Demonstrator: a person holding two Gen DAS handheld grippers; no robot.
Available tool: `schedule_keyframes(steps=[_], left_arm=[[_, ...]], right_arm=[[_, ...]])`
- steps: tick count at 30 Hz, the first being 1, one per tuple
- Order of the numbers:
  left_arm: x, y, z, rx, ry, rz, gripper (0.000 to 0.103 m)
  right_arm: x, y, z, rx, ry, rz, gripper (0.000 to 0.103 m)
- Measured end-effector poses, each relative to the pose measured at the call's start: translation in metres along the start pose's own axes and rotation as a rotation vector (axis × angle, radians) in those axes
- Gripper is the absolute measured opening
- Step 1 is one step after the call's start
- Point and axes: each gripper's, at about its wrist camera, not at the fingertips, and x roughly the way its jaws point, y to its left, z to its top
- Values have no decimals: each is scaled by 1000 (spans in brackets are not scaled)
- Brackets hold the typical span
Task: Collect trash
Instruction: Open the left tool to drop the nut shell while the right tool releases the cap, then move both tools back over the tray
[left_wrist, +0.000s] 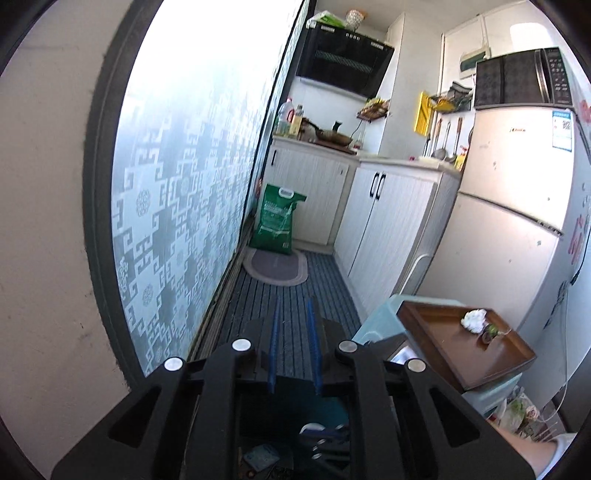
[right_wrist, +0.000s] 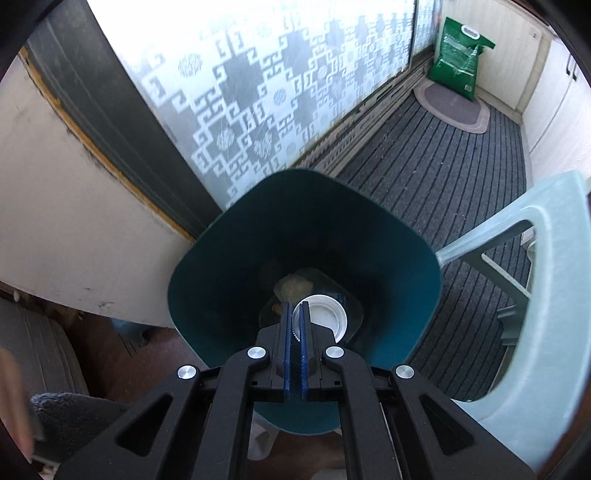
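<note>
In the right wrist view my right gripper (right_wrist: 294, 308) is shut on the rim of a white bottle cap (right_wrist: 325, 320) and holds it over the mouth of a dark teal trash bin (right_wrist: 229, 243). Some yellowish scraps (right_wrist: 293, 286) lie at the bin's bottom. In the left wrist view my left gripper (left_wrist: 293, 306) is open and empty, held above the striped floor mat. To its right a brown wooden tray (left_wrist: 458, 354) carries a crumpled white tissue (left_wrist: 474, 319) and a small dark scrap (left_wrist: 491, 334).
A pale green plastic stool (right_wrist: 554, 295) stands right of the bin and bears the tray (left_wrist: 373, 328). A frosted patterned glass door (left_wrist: 184, 184) runs along the left. A green bag (left_wrist: 277, 221), white cabinets (left_wrist: 388, 221) and a fridge (left_wrist: 517, 221) lie farther on.
</note>
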Motion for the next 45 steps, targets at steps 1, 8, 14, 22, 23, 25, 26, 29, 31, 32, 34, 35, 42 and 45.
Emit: schedule_keyframes(steps=[1, 8, 14, 22, 23, 25, 26, 29, 31, 32, 34, 35, 42, 45], left_arm=[[-3, 1, 1, -5, -10, -11, 16], [-12, -5, 3, -8, -39, -45, 16], [-24, -6, 8, -15, -86, -76, 16], [-32, -14, 14, -34, -116, -87, 22], [-33, -15, 14, -35, -121, -95, 22], [-35, -17, 15, -32, -135, -97, 22], [-36, -19, 15, -33, -141, -103, 22], [-41, -21, 19, -58, -170, -121, 26], [-44, -22, 21, -75, -194, -133, 32], [-45, -23, 22, -85, -198, -140, 36], [-41, -26, 24, -97, -189, -148, 36], [-38, -29, 24, -97, -178, -150, 36], [-9, -63, 21, -56, -91, -174, 42], [4, -77, 19, -54, -55, -198, 44]], right_arm=[[4, 2, -1, -6, 10, -3, 4], [28, 5, -7, -18, 66, -22, 4], [27, 5, -6, -12, 47, -18, 36], [-36, 9, 10, -23, -178, -28, 35], [-50, 9, 12, -22, -217, -32, 35], [-72, 6, 13, -15, -280, -31, 35], [-82, 5, 13, -10, -306, -34, 35], [-111, -8, 9, 24, -375, -47, 35], [-128, -19, 3, 50, -415, -59, 35], [-135, -24, 2, 63, -430, -60, 35], [-150, -36, -5, 73, -456, -86, 35], [-156, -43, -7, 74, -464, -103, 35], [-179, -93, -37, 125, -475, -196, 35], [-185, -108, -50, 136, -476, -223, 35]])
